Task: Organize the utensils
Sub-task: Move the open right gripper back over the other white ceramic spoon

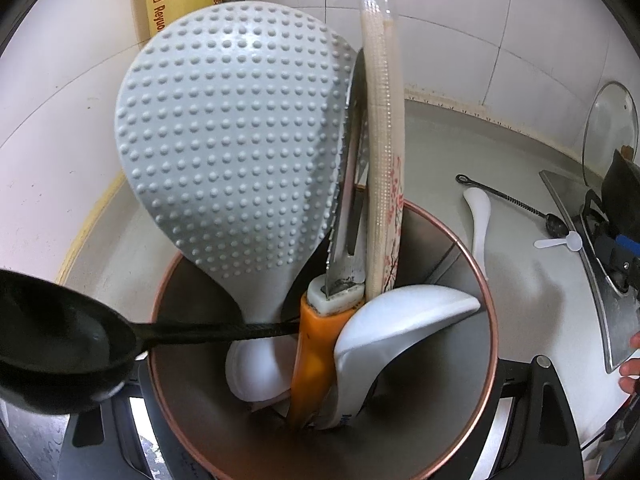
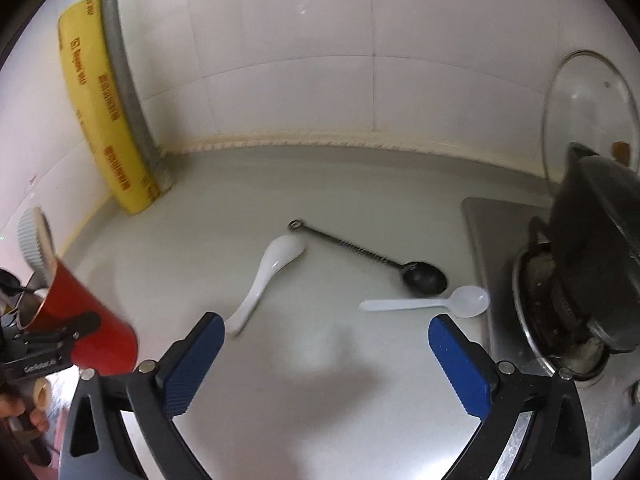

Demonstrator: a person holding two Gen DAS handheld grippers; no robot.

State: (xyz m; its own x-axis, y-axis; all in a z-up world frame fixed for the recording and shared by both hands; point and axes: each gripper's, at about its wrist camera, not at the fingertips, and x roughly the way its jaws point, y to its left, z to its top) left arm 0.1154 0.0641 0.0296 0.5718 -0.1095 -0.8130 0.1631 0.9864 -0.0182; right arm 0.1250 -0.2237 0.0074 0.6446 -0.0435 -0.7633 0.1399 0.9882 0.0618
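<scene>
The left tongs (image 1: 320,420) pinched a red cup (image 2: 86,316), gripping its copper-rimmed wall; from their own camera the fingertips were hidden behind the cup. The cup's base was cut off at the frame's lower edge. Inside it stood a grey dimpled rice paddle (image 1: 232,144), an orange-handled knife (image 1: 320,340), wrapped chopsticks (image 1: 384,152), a white soup spoon (image 1: 400,320) and a black spoon (image 1: 52,340), whose bowl jutted over the rim, dark and blurred.

The pale grey worktop (image 2: 320,188) met a white tiled wall (image 2: 280,40). A yellow box (image 2: 100,112) leaned in the corner beside a grey pipe (image 2: 120,52). At right a dark pot (image 2: 600,248) sat on a stove (image 2: 520,340), a glass lid (image 2: 588,112) propped behind.

Only the right camera showed the cup's red outside. It also showed the right tongs (image 2: 324,360) spread wide and empty above the worktop, and three utensils lying loose there: a white ceramic spoon (image 2: 268,272), a black twisted-handle spoon (image 2: 424,278) and a white plastic spoon (image 2: 440,302).
</scene>
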